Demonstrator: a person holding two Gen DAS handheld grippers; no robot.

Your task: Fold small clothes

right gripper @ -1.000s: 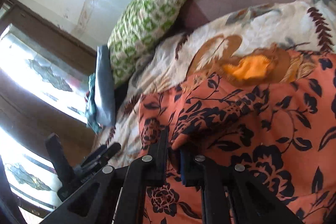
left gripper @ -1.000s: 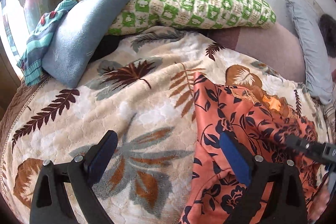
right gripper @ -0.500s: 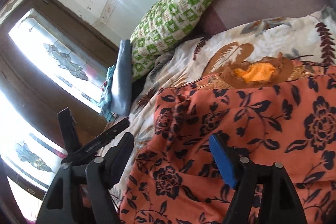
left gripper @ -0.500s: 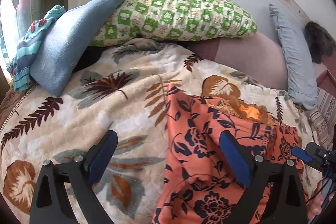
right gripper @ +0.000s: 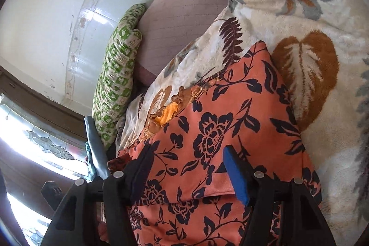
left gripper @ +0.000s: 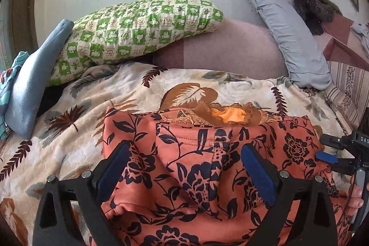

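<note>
An orange garment with a dark floral print [left gripper: 207, 165] lies partly folded on a cream leaf-patterned blanket [left gripper: 92, 107]. A brown and yellow-orange lining [left gripper: 230, 115] shows at its far edge. My left gripper [left gripper: 184, 167] is open and empty, its jaws spread just above the garment. My right gripper [right gripper: 186, 167] is open and empty over the garment [right gripper: 219, 119], and shows at the right edge of the left wrist view [left gripper: 332, 153].
A green checked pillow [left gripper: 138, 27], a blue folded cloth [left gripper: 34, 84] and a grey pillow [left gripper: 290, 38] lie along the wall at the back. A mauve mattress [left gripper: 230, 50] shows behind the blanket. A window [right gripper: 34, 142] is at the left.
My right gripper has let go of the garment and opened. Both grippers have shifted to the right over the garment, which now lies more folded over itself.
</note>
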